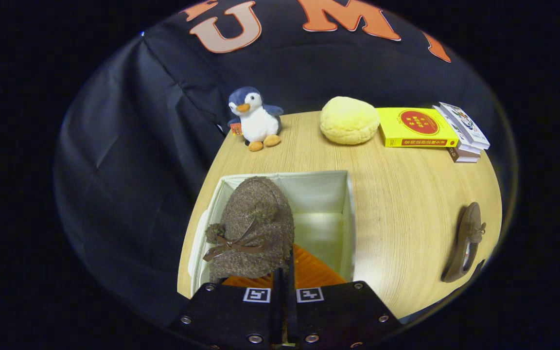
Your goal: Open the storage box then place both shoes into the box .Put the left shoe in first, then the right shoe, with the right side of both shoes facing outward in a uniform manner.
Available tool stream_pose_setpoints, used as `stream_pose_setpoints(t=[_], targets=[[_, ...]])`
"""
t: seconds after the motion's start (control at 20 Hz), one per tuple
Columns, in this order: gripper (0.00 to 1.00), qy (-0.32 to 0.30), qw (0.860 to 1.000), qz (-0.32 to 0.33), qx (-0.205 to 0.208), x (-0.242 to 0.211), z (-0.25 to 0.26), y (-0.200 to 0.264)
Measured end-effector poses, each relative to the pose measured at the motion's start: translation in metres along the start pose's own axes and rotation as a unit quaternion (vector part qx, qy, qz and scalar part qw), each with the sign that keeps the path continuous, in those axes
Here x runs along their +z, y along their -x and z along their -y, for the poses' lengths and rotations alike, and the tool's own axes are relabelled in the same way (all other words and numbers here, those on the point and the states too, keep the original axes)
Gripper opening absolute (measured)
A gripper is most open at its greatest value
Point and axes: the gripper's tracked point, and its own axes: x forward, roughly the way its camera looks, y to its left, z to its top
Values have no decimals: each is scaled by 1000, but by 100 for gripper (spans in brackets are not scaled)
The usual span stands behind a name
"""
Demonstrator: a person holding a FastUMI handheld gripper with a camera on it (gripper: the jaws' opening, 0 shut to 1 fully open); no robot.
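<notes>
The storage box (pixel 350 214) stands open on the table (pixel 406 204), so the first step looks done. Over its left half hangs a fuzzy brown shoe (pixel 251 228) with a bow, toe pointing away, held above or just inside the opening; whether it touches the bottom cannot be told. The gripper (pixel 284 272) has its fingers pressed close together, pinching the shoe at its near rim. This shoe is being lowered in but not yet released. The right half of the box shows only its pale lining and holds nothing else.

Far beyond the box, a toy penguin (pixel 255 119) sits at the left, a yellow cushion (pixel 349 120) to its right, then a stack of books (pixel 430 129). Well apart at the right, the second shoe (pixel 467 243) lies on the table, yet to be placed.
</notes>
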Motion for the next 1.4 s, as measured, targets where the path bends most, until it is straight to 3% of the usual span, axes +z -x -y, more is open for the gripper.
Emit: stream_pose_setpoints(t=[0.3, 0.55, 0.75, 1.1, 1.4], targets=[[7, -30, 998, -53, -20, -25, -16, -32], [19, -32, 995, -88, 38, -45, -41, -30], [30, -19, 995, -52, 78, -23, -42, -5], [66, 9, 993, 34, 116, 15, -3, 61], [88, 20, 992, 87, 85, 20, 68, 97]])
